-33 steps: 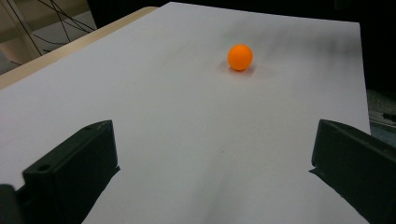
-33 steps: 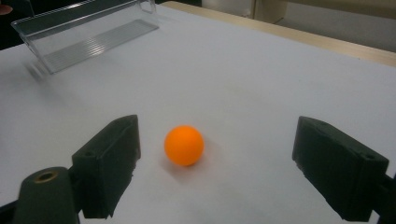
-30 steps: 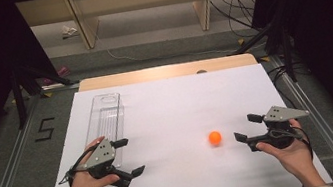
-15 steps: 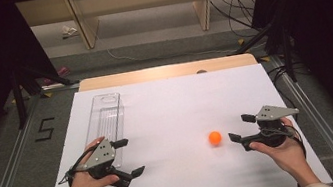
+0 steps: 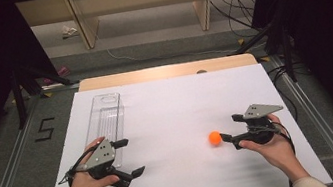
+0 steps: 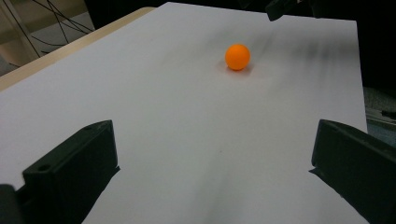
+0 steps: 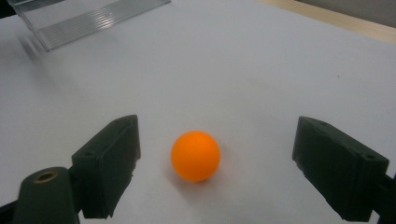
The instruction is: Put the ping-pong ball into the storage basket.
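I had the counter in front of me, its white sheet covering nearly the whole top, with a strip of bare wood showing along the far edge. On its left side, a long clear plastic tray lay with its length running away from me, empty as far as I could see; in the right gripper view its ribbed floor showed at the top left corner, well apart from the jaws.

My left hand-held gripper sat at the near left of the counter, just beside the near end of the tray, with my hand wrapped around its body. Its jaws stood wide apart and released, holding nothing, and pointed across the sheet toward the right. In the left gripper view, bare white sheet lay between the two black jaws.

My right hand-held gripper was at the near right, held in my right hand, with the grey three-cornered plate on top. Its jaws were also spread and released, pointing left.

The orange ball rested on the white sheet, right of centre and toward the near side. In the right gripper view it lay between the open jaws, closer to the left jaw, and I could see a gap on each side. From the left gripper view the ball sat far off.
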